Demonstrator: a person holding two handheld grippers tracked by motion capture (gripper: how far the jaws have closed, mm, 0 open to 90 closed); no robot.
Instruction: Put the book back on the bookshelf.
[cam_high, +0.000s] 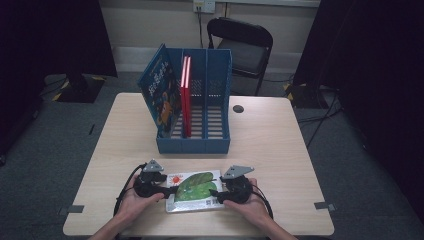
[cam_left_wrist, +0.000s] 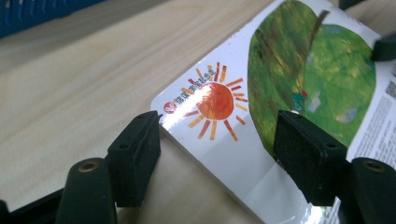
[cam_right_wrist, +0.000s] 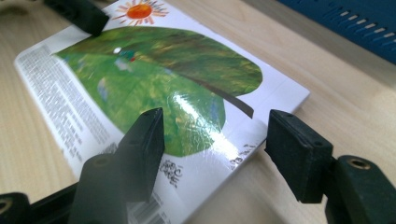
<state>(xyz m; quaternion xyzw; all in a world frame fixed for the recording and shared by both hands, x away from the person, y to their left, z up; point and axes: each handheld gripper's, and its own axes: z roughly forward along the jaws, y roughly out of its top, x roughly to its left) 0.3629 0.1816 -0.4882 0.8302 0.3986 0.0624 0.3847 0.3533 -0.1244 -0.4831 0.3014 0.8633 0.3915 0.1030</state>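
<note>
The left gripper (cam_high: 167, 189) and right gripper (cam_high: 214, 194) each rest with jaws spread apart at opposite short ends of a flat white picture book with a green leaf and orange sun on its cover (cam_high: 194, 189) — nothing clamped yet. The book lies on the pale wooden table (cam_high: 280, 165), near its front edge. Behind stands a blue plastic three-slot file rack (cam_high: 200, 142) — already holding a blue book (cam_high: 161, 92) and a red book (cam_high: 186, 95). Lifting and filing probably remain.
</note>
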